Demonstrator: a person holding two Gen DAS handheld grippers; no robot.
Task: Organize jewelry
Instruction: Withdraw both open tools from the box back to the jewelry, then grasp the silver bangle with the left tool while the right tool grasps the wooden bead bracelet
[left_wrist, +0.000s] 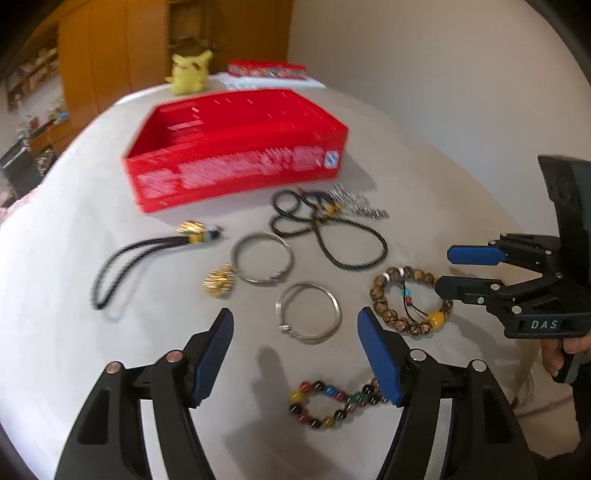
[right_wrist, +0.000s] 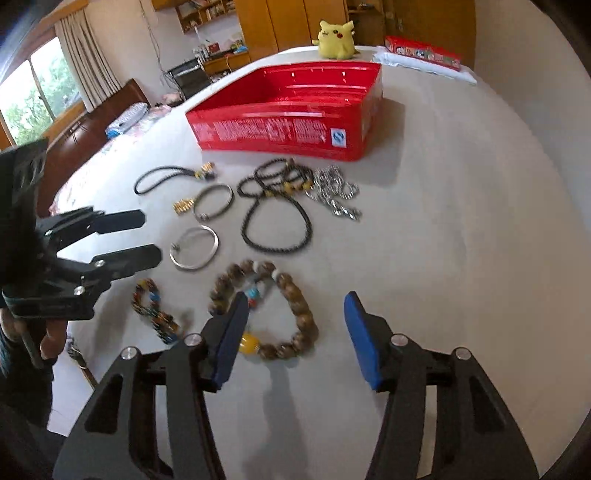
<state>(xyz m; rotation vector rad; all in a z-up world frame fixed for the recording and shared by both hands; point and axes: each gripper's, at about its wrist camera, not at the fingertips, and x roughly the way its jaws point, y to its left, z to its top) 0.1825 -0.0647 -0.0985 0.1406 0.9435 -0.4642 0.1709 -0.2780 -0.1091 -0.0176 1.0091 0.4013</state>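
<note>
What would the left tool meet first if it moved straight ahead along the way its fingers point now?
Most likely the nearer silver bangle, lying on the table between the open left tool's fingers and just ahead. Depth is hard to judge, so the tool could pass above it.

A home living room: wooden wardrobes (right_wrist: 284, 22), curtained window (right_wrist: 44, 85), cluttered shelves (right_wrist: 207, 14), plush toy (right_wrist: 337, 40) on the table (right_wrist: 461, 221)

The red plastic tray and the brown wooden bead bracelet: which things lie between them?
In the right wrist view, black braided cords and a silver chain lie between tray and bracelet.
</note>
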